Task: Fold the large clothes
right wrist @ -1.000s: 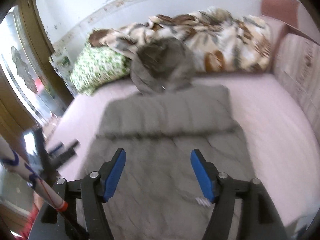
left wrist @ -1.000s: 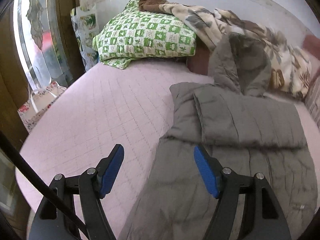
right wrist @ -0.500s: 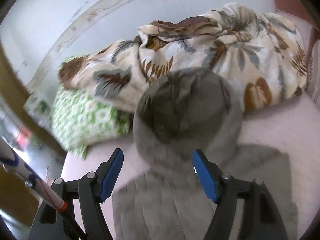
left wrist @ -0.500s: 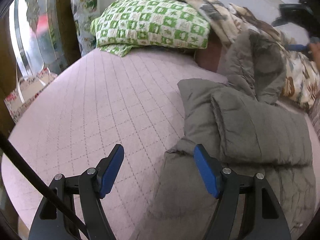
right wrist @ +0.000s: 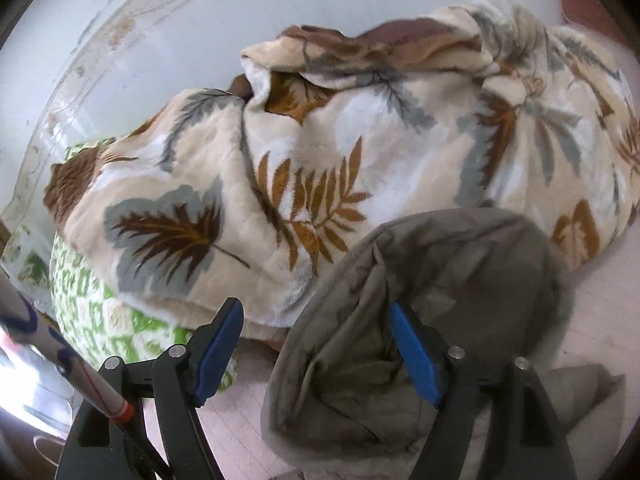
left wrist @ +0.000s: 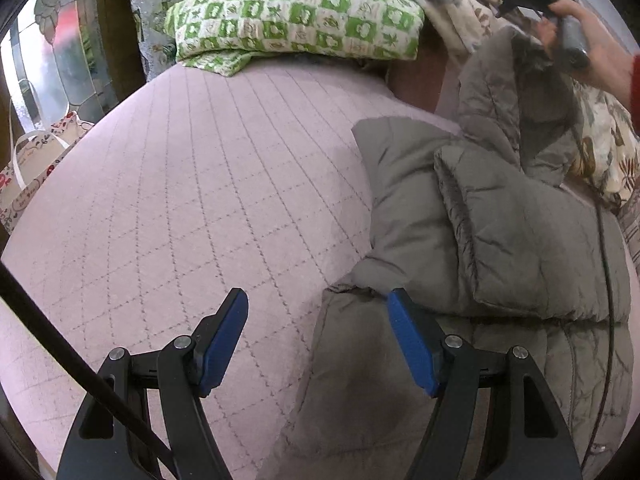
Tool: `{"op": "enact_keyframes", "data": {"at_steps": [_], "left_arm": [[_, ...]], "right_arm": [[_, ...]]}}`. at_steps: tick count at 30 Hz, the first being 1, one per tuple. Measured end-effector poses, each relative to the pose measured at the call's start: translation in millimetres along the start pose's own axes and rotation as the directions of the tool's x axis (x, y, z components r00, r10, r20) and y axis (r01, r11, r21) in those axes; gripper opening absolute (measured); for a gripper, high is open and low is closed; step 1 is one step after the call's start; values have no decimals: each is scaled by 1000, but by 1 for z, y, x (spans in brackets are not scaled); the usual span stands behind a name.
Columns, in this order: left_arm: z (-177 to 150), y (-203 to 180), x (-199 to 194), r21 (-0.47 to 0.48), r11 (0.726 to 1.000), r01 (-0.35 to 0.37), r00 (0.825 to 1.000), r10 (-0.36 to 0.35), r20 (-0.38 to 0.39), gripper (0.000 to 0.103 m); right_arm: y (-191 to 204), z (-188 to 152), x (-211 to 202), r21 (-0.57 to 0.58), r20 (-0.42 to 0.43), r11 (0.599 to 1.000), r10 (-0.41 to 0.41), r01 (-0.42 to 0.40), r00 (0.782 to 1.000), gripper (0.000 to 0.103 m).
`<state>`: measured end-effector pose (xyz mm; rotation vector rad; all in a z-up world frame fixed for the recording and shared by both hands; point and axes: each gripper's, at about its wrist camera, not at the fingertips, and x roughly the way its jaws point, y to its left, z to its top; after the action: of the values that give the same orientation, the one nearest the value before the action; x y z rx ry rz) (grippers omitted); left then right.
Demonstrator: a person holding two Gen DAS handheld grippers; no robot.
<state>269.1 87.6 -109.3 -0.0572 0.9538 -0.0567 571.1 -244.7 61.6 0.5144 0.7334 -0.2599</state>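
Coat (left wrist: 500,240) edge between left jaws; bedspread (left wrist: 180,200) beside bare.

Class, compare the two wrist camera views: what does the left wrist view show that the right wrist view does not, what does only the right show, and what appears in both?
Only the left wrist view shows the coat's folded body, a wide stretch of the pink quilted bedcover, a bag beside the bed, and the person's hand holding the right gripper above the hood.

Only the right wrist view shows the wall behind the bed and the hood's opening up close.

Both show the grey hood, the leaf-print blanket and the green checked pillow.
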Motion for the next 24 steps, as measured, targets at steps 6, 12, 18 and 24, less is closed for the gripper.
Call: {"op": "enact_keyframes", "data": {"at_steps": [6,12,18,24], "left_arm": [[2,1,1,-11,1000,3,1000,-3,-3,72],[4,11,-13,-36,999,17,1000,-16,18,72],[2,23,-27,-61,998,19,999,-17,33,72],[-2,40,-36,-80,997,9,999,-5,43,72]], "right_arm": [[-8,-8,7,-33,-56,999,-36,34,998,9],[0,-36,-64,-183,-2,981,-59,58,998,8],[1,-98,-164,-250,-5,968,-1,0,1000,7],[-30,-194,-236,-255,-58,965,48,-61,997,6]]}}
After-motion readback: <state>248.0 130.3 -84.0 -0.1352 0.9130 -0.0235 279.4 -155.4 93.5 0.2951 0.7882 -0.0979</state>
